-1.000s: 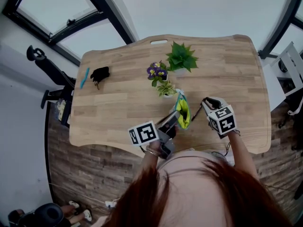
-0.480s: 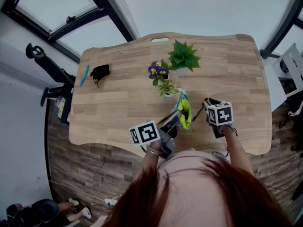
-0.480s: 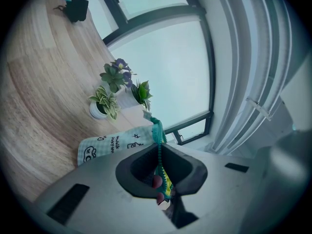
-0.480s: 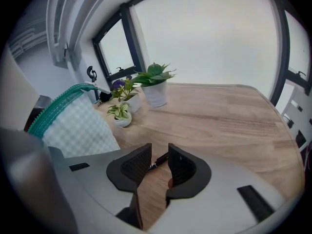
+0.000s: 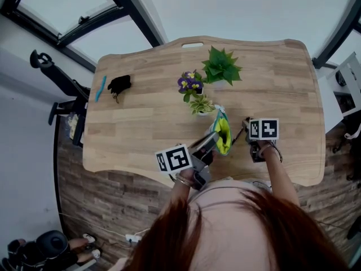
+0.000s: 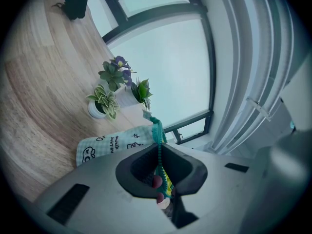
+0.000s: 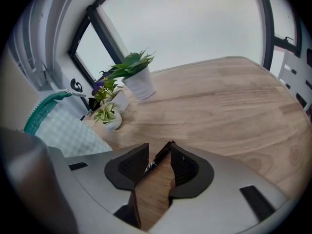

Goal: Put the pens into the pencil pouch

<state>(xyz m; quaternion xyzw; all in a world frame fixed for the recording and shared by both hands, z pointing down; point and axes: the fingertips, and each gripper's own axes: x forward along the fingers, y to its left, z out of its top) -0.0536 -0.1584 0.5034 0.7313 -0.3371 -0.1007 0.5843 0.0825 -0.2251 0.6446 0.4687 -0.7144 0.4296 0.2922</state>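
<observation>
Right gripper point(image 7: 160, 147) is straddling a black pen point(image 7: 157, 159) lying on the counter point(image 7: 229, 106). Its jaws are wide, just opened, not yet pressing. The pen's long axis is slanting near-left to far-right across the gap. Left gripper point(image 6: 160, 173), jaws closed, is pinching the pencil pouch point(image 6: 112, 143) by its zipper edge, just left of the pen.

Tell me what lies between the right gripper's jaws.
A black pen, slanted across the gap. The right gripper has just been opening its jaws, and they stand apart around the pen. The right gripper view shows this.

Pencil pouch point(image 5: 221, 134) at table point(image 5: 146, 123) front — potted plants point(image 5: 189, 84) behind it, pen point(image 7: 157, 158) to its right
</observation>
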